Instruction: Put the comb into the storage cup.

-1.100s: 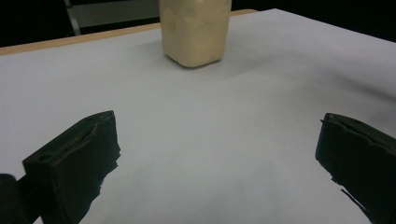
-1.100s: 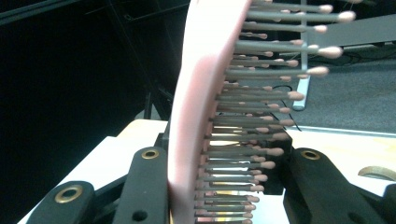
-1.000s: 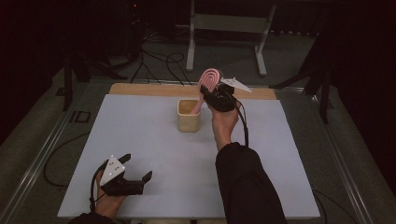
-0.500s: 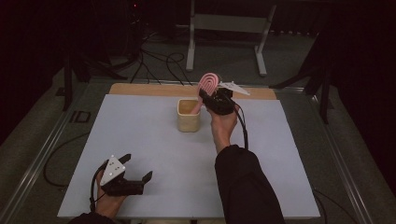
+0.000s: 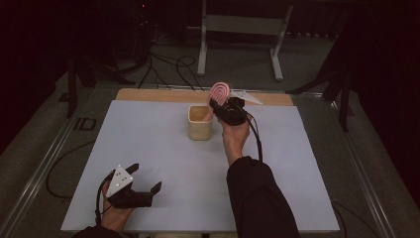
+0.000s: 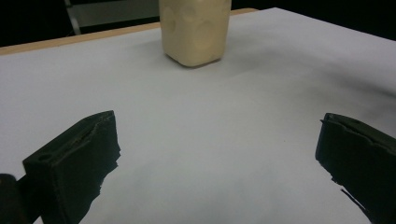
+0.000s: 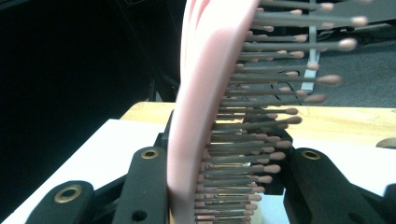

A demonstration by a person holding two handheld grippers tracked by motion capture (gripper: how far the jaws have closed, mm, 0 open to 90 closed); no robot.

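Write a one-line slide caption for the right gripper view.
Right gripper clamps a pink hairbrush, bristles pointing right.

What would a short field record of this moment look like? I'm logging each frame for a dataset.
surface: white table top with wooden far edge
held item: pink hairbrush with grey bristles
right gripper: shut on the brush, head raised beside the cup
container: beige plastic cup, upright, mid-table
left gripper: open, nothing between its jaws, at the near left, apart from the cup
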